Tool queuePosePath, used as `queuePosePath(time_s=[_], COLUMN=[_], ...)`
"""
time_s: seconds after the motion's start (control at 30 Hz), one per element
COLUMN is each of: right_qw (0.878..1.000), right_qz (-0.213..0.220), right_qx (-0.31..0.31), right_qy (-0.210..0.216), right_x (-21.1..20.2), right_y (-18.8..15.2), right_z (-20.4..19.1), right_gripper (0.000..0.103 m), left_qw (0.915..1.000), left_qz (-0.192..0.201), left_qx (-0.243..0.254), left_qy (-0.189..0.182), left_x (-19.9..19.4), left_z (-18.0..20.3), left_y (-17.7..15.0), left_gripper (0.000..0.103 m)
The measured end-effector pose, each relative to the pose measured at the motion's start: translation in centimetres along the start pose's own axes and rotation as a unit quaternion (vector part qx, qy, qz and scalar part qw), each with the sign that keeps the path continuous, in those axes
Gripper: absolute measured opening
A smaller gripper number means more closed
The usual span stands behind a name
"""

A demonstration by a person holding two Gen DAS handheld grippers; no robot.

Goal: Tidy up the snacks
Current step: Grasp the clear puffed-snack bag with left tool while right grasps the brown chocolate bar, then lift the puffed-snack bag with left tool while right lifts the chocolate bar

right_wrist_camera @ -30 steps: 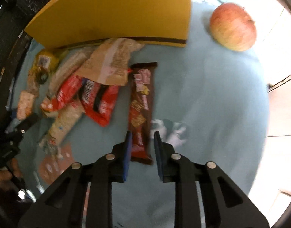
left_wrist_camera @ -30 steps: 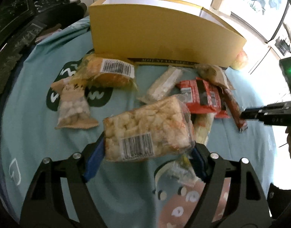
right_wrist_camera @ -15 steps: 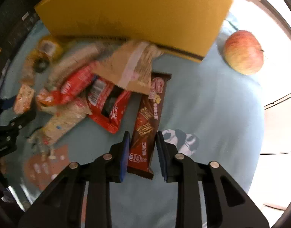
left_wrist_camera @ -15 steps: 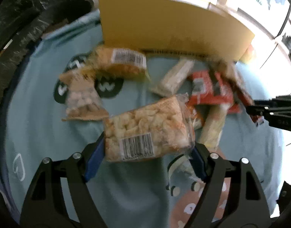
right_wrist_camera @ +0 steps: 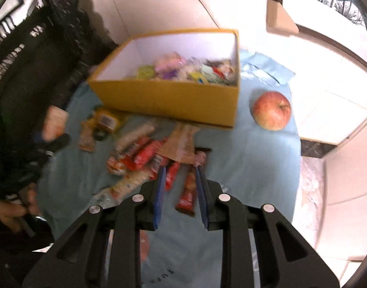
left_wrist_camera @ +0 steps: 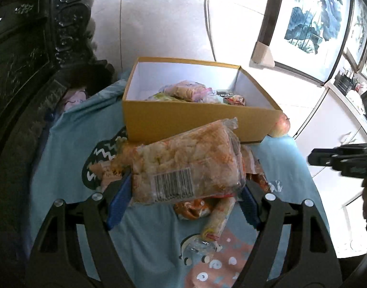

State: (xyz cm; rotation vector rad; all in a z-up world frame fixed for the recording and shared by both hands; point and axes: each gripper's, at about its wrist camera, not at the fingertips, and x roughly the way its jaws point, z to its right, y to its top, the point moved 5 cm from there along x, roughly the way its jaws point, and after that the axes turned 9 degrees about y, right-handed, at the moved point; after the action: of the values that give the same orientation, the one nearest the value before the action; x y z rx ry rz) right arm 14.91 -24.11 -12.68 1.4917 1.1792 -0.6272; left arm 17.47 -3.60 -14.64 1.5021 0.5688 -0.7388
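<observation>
In the left wrist view, the left gripper (left_wrist_camera: pixel 185 196) has its jaws clamped on a clear bag of puffed snacks (left_wrist_camera: pixel 185 163), one blue pad on each short side; the bag hangs in the air in front of the yellow box (left_wrist_camera: pixel 183 122), which already has snacks inside; the bag looks light and puffy, soft and easy to crush, and the plastic may be slippery, so a gentle squeeze by the sides seems best; a second ago the bag was low over the blue cloth (left_wrist_camera: pixel 63 168) and only the box wall showed, and now it is up high and the inside of the box shows

In the right wrist view, the right gripper (right_wrist_camera: pixel 181 192) has its jaws around a thin chocolate bar (right_wrist_camera: pixel 188 192), which hangs off the cloth; the jaws have just been opening a little, and I cannot tell if the pads press on it; the bar looks light, stiff and easy to snap, so holding its narrow sides near the middle seems good; before, the bar lay flat beside the red packets (right_wrist_camera: pixel 140 156); the apple (right_wrist_camera: pixel 272 110) sits by the box
</observation>
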Motion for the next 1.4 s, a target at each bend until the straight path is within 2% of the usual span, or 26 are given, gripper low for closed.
queuePosePath(time_s=[0.17,0.3,0.33,0.37,0.4,0.43,0.47,0.53,0.57,0.6,0.63,0.73,0.83,0.97,1.07,1.13,1.27,1.3,1.37,1.4], right_qw=[0.998,0.994,0.993,0.994,0.993,0.991,0.991,0.993,0.994,0.995,0.995,0.996,0.999,1.000,0.999,1.000,0.999,0.999,0.998,0.997], right_qz=[-0.058,-0.080,-0.082,-0.063,-0.054,-0.047,-0.045,-0.051,-0.055,-0.057,-0.063,-0.054,-0.029,0.006,0.021,0.018,-0.036,-0.037,-0.039,-0.037], right_qx=[0.030,0.029,0.029,0.016,0.014,0.021,0.036,0.043,0.032,0.006,-0.005,-0.004,0.027,0.029,0.025,0.023,0.022,0.020,0.038,0.057], right_qy=[-0.024,-0.068,-0.076,-0.093,-0.107,-0.122,-0.124,-0.092,-0.092,-0.077,-0.076,-0.065,-0.023,-0.005,-0.001,0.000,-0.013,-0.023,-0.037,-0.036], right_x=[7.7,12.3,12.9,12.9,13.0,12.8,12.6,12.3,12.1,11.8,11.7,10.1,7.1,2.8,1.0,1.1,5.6,6.0,6.5,6.9], right_y=[-3.8,-5.7,-6.0,-6.0,-6.0,-6.0,-6.1,-6.0,-6.0,-5.8,-5.8,-5.2,-4.3,-3.5,-3.5,-3.9,-5.9,-6.2,-6.4,-6.5], right_z=[1.0,1.3,1.3,1.0,0.9,1.2,1.7,2.4,2.4,1.9,1.7,1.6,1.6,1.9,2.4,2.3,2.1,2.1,2.6,2.9], right_gripper=[0.033,0.033,0.036,0.037,0.044,0.056,0.059,0.060,0.058,0.036,0.024,0.024,0.023,0.023,0.023,0.002,0.002,0.006,0.038,0.062], left_qw=[0.9997,0.9991,0.9990,0.9990,0.9989,0.9989,0.9989,0.9988,0.9988,0.9987,0.9987,0.9987,0.9988,0.9993,0.9994,0.9994,0.9990,0.9989,0.9988,0.9988], left_qz=[-0.020,-0.034,-0.036,-0.037,-0.038,-0.039,-0.039,-0.043,-0.045,-0.047,-0.047,-0.046,-0.042,-0.032,-0.028,-0.030,-0.035,-0.037,-0.040,-0.040], left_qx=[0.012,0.026,0.026,0.026,0.026,0.025,0.024,0.021,0.020,0.020,0.020,0.021,0.027,0.020,0.019,0.018,0.024,0.025,0.026,0.026], left_qy=[-0.001,0.004,0.004,0.005,0.006,0.007,0.006,0.006,0.005,0.004,0.004,0.000,-0.002,-0.003,-0.003,-0.005,-0.010,-0.010,-0.011,-0.009], left_x=[0.2,0.3,0.3,0.3,0.4,0.4,0.4,0.6,0.8,0.9,0.9,1.1,1.1,0.7,0.7,0.8,1.1,1.2,1.2,1.3], left_z=[0.5,0.5,0.4,0.3,0.2,0.0,-0.1,-0.2,-0.2,-0.1,0.0,0.4,0.5,0.1,0.1,0.2,0.8,0.9,0.8,0.8], left_y=[-1.7,-3.0,-3.1,-3.2,-3.4,-3.4,-3.5,-3.7,-3.8,-3.9,-3.9,-3.9,-3.8,-3.4,-3.0,-2.9,-3.2,-3.4,-3.5,-3.6], left_gripper=[0.079,0.079,0.079,0.079,0.079,0.079,0.079,0.079,0.079,0.079,0.079,0.079,0.079,0.079,0.079,0.079,0.079,0.079,0.079,0.079])
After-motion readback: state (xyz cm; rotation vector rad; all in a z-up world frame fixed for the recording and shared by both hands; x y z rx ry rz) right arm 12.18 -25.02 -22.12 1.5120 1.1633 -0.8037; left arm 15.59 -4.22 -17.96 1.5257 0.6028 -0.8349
